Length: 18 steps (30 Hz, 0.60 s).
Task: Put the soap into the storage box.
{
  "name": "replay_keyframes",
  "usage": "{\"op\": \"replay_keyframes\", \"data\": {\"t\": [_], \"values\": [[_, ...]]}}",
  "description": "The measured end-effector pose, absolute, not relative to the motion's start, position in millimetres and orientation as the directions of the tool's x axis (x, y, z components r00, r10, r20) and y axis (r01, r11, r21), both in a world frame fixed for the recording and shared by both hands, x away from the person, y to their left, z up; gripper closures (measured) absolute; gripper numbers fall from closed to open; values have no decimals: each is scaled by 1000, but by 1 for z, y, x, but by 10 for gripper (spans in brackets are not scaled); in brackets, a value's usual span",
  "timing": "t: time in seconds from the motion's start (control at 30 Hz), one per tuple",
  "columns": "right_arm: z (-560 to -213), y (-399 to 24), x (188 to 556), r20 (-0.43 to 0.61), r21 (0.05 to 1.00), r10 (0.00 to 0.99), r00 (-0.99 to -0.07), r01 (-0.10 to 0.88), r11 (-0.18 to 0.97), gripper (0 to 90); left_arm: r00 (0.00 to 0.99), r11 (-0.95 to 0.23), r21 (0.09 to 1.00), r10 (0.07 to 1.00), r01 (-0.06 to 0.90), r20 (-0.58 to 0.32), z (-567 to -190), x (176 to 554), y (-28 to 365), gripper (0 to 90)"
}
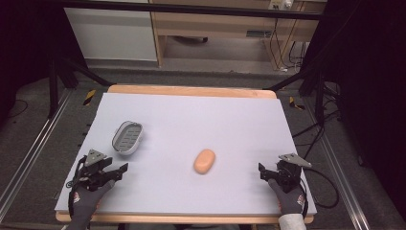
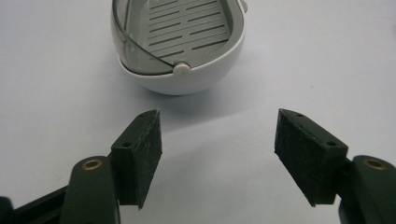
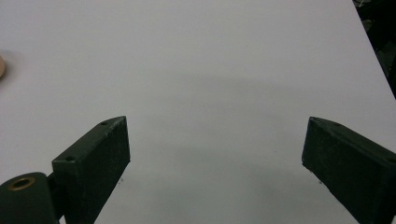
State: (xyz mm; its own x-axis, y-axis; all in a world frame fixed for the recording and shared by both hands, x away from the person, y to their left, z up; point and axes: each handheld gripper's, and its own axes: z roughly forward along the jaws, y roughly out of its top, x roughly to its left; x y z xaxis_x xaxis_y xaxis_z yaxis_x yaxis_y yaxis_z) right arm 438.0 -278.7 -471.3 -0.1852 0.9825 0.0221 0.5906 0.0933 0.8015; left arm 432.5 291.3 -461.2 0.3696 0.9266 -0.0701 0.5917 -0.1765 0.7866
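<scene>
An oval grey-and-white soap dish with a slotted insert sits on the left of the pale mat. An orange bar of soap lies near the middle. My left gripper rests at the front left, just short of the dish, open and holding nothing. In the left gripper view the dish stands straight ahead of the spread jaws of the left gripper. My right gripper is at the front right, open and well apart from the soap. The right gripper faces bare mat, with the soap's edge at far left.
The mat lies on a wooden table whose front edge is near my hands. Black frame struts stand at the far corners. Cables trail off the right side. Wooden furniture stands beyond the table.
</scene>
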Motion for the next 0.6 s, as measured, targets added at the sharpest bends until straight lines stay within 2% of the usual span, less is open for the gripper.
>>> {"op": "replay_keyframes", "data": {"t": [0.6], "values": [[-471, -275, 436, 22, 803, 980, -197, 588, 100, 71, 403, -200, 799, 914, 567, -57, -455, 428, 273, 318]]}}
